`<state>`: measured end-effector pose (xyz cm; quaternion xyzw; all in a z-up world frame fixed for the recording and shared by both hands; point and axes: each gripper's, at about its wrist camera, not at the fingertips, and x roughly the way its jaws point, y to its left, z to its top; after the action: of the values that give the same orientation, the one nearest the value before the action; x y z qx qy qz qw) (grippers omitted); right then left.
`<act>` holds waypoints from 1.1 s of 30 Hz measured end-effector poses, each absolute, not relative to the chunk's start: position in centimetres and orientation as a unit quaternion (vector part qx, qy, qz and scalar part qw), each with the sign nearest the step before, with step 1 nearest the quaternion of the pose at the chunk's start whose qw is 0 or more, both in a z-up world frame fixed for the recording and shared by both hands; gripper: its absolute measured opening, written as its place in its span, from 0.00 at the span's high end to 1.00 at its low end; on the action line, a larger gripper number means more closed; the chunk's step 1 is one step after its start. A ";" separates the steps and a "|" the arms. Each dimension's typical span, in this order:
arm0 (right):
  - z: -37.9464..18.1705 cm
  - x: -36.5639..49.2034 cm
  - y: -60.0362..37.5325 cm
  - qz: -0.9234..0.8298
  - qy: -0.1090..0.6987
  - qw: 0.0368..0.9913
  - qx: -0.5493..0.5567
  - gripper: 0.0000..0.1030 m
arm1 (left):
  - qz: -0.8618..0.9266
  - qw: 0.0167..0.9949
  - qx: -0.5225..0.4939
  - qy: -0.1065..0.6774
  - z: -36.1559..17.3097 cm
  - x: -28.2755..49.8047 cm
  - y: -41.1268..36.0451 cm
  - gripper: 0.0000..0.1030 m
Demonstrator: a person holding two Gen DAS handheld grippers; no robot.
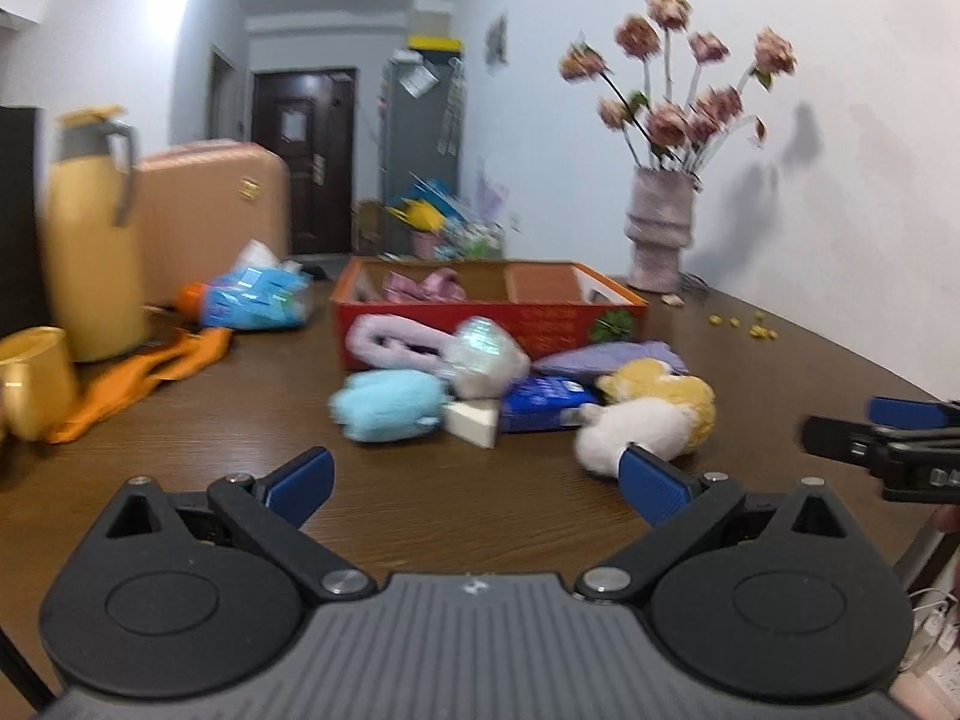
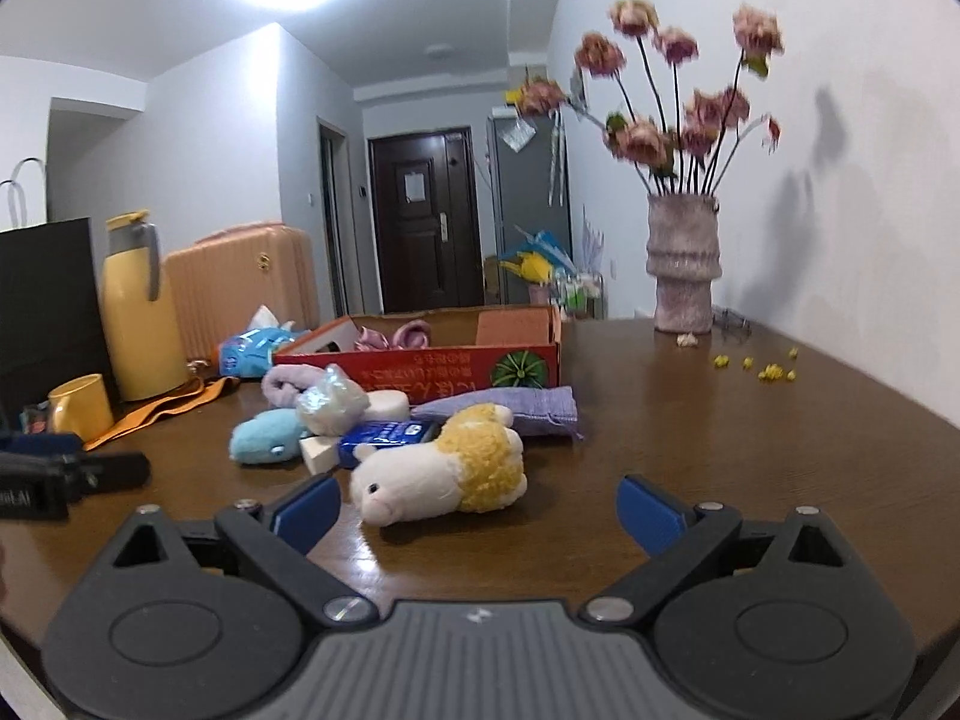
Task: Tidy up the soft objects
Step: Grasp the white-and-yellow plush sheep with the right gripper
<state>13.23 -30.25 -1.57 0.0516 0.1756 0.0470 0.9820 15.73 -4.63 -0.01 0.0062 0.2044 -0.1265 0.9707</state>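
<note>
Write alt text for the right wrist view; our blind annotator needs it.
The open right hand-held gripper hovers over a brown table, facing a white and yellow plush sheep lying on its side. Behind it lie more soft items, a red cardboard box and a vase of flowers.

Blurred by motion in the left wrist view: tall yellow plastic thermos jug (image 1: pixel 90 240), dried pink flowers (image 1: pixel 678 84); cut by left edge: round yellow ceramic mug (image 1: pixel 33 378).

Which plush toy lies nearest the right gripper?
The white-and-yellow plush sheep, just ahead of the open right gripper; the light blue plush lies farther back left.
</note>
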 end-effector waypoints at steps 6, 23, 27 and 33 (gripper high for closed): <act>-2.4 19.9 -31.0 0.061 0.211 0.973 0.077 0.14 | -0.165 0.958 0.003 0.234 -1.1 22.1 -8.0 0.00; -4.5 26.6 -31.6 0.102 0.258 0.950 0.143 0.60 | -0.253 0.891 -0.112 0.359 -3.9 29.3 -8.7 0.50; -4.3 23.7 -31.1 0.132 0.270 0.940 0.163 0.62 | -0.266 0.880 -0.143 0.366 -3.6 27.2 -6.5 0.56; -3.5 19.4 -29.8 0.172 0.283 0.926 0.183 0.66 | -0.264 0.874 -0.168 0.371 -2.4 23.6 -4.0 0.56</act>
<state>19.37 -29.76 -3.49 0.1826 0.2832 0.1723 0.9256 23.58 -4.00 -2.36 -0.1677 0.3713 -0.2644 0.8741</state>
